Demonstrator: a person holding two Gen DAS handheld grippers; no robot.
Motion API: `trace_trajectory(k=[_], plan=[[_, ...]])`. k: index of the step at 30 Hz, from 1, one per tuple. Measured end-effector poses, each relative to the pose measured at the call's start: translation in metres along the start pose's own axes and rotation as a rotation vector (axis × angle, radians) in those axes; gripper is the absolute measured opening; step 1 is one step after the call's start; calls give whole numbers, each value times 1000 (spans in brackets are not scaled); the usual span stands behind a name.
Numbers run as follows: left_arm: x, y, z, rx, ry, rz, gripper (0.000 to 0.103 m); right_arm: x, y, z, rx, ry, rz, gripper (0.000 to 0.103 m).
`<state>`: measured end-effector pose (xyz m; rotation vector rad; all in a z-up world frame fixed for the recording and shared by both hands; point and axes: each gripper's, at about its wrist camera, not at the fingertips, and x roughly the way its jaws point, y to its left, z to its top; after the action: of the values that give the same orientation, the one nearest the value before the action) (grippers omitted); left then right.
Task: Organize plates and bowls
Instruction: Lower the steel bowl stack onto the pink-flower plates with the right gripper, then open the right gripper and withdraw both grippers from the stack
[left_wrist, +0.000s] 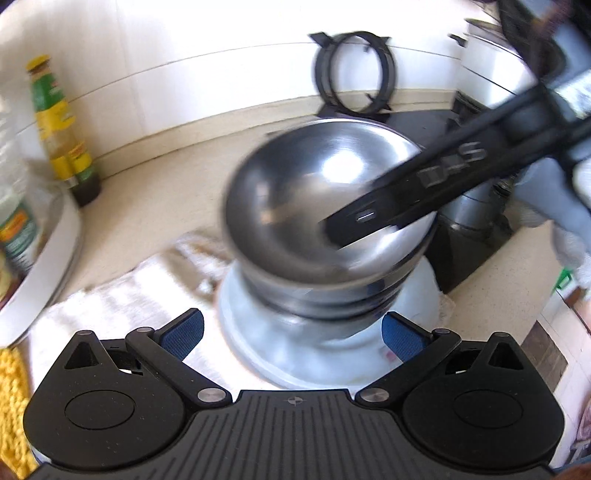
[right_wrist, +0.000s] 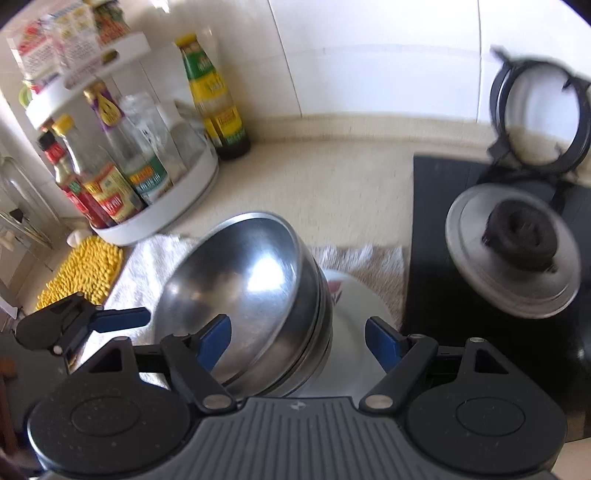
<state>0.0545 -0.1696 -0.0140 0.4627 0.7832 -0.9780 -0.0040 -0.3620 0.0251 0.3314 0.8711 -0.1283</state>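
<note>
While both jaws stand wide and empty, the right gripper (right_wrist: 297, 341) is brought over the nested steel bowls (right_wrist: 243, 291), stacked on a white plate (right_wrist: 354, 314) upon a towel (right_wrist: 147, 258); the left gripper (left_wrist: 291, 334) waits beside. Stacking seems under way; a rim must be straddled next.

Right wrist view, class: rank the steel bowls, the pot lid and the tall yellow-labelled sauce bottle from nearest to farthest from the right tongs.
1. Steel bowls, between the fingers, left of centre.
2. Pot lid, right, on the dark stovetop.
3. Sauce bottle, back left by the wall.
</note>
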Motion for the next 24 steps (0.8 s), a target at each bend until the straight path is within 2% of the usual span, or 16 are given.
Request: trace_trajectory(k=[5, 11, 14, 19, 24], plan=[[-24, 10, -3, -108, -22, 58, 103, -33, 20, -11, -52, -105, -52, 88], [-47, 27, -3, -233, -41, 224, 103, -42, 56, -15, -99, -150, -89, 88], [-56, 35, -4, -292, -49, 289, 103, -41, 71, -16, -108, -170, -90, 93], [-80, 50, -14, -403, -92, 315, 103, -46, 92, -19, -148, -201, -106, 93], [-100, 57, -24, -467, -126, 348, 103, -54, 112, -24, -200, -239, -120, 93]])
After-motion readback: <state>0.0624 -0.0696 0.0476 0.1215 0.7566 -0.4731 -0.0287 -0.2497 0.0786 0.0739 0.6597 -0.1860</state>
